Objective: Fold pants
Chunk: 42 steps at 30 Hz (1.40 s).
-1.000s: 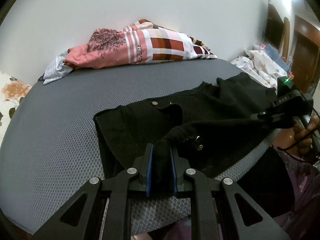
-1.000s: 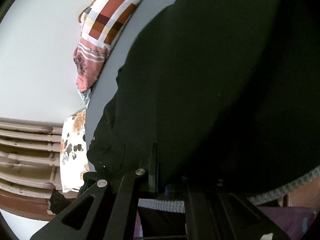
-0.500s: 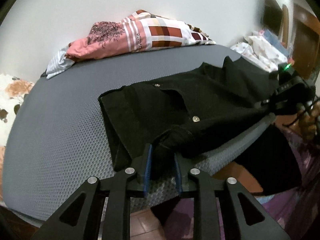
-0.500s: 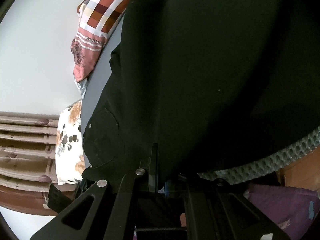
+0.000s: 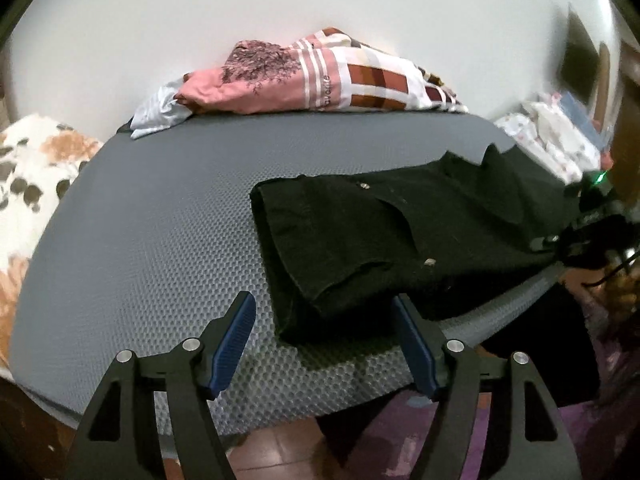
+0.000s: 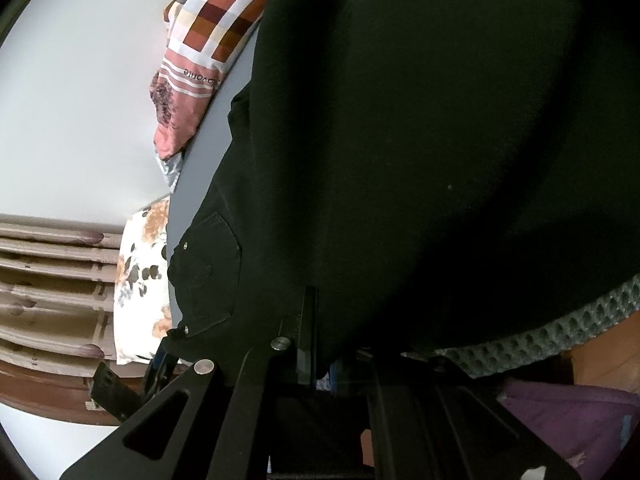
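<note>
Looking at: black pants (image 5: 360,236) spread out on a grey mesh-topped bed (image 5: 160,220), folded lengthwise by the look of it, waistband end nearest the left claw.
Pants spot: along the bed's near edge, running toward the right side. The waist corner sits just ahead of the left claw, and a dark part hangs down over the near edge.
Left claw (image 5: 326,340): jaws are opening right now, blue pads (image 5: 234,344) standing well apart. The pants' corner lies between the tips, but the pads aren't pressing on it, so nothing's held.
Right claw (image 6: 320,364): pressed together and pinching the pants' cloth. In its own view the black fabric (image 6: 400,160) fills nearly everything, with a back pocket (image 6: 208,276) and rivets visible at the left. From the left view you can see it (image 5: 588,228) at the bed's right edge with a green light on, fabric pulled up to it.
Far edge: pink and checked bedding (image 5: 312,80) piled against the white wall.
Left corner: flowery pillow (image 5: 36,176), just beside the bed.
Right, beyond the bed: pale printed cloth (image 5: 548,136), too blurry to say more.
Under it all: reddish floor (image 5: 280,452), purple fabric (image 6: 568,412) near the bottom.
</note>
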Each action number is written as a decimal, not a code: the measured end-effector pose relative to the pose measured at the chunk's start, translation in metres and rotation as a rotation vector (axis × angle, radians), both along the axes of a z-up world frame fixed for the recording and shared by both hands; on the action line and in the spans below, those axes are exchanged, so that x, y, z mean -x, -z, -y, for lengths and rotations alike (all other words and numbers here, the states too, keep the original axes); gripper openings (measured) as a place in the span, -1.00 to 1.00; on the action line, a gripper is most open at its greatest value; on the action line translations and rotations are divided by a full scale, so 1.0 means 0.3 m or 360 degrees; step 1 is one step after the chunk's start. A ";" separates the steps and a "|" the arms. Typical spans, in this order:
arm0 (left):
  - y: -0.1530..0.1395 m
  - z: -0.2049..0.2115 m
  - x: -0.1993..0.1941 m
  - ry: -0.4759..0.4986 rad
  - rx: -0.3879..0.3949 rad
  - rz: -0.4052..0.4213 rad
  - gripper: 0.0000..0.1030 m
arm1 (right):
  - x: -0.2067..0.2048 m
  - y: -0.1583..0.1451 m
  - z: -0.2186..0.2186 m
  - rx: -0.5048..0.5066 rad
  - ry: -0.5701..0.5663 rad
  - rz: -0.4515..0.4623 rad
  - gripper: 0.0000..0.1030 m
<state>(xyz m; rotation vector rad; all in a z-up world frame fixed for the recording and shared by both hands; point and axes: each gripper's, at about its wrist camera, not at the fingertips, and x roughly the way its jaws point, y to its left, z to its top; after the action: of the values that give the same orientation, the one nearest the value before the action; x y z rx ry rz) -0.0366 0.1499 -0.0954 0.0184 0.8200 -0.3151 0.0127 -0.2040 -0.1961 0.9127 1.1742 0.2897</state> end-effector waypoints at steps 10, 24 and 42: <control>0.061 -0.205 -0.047 -0.0327 0.0863 -0.0542 0.38 | -0.001 0.001 -0.013 -0.0014 -0.0022 0.0007 -0.85; 0.001 -0.067 -0.099 -0.0288 0.0669 -0.0404 -0.47 | 0.007 0.008 -0.013 -0.0066 -0.0026 0.0029 -0.83; -0.168 0.000 -0.074 -0.0630 -0.0021 0.0005 -0.02 | 0.003 -0.011 0.012 -0.0177 -0.0036 0.0131 -0.51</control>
<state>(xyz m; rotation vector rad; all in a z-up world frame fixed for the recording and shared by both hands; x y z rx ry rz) -0.0145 0.1498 -0.0449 -0.1302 0.8031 0.0638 0.0118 -0.2076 -0.1927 0.9758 1.1015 0.4104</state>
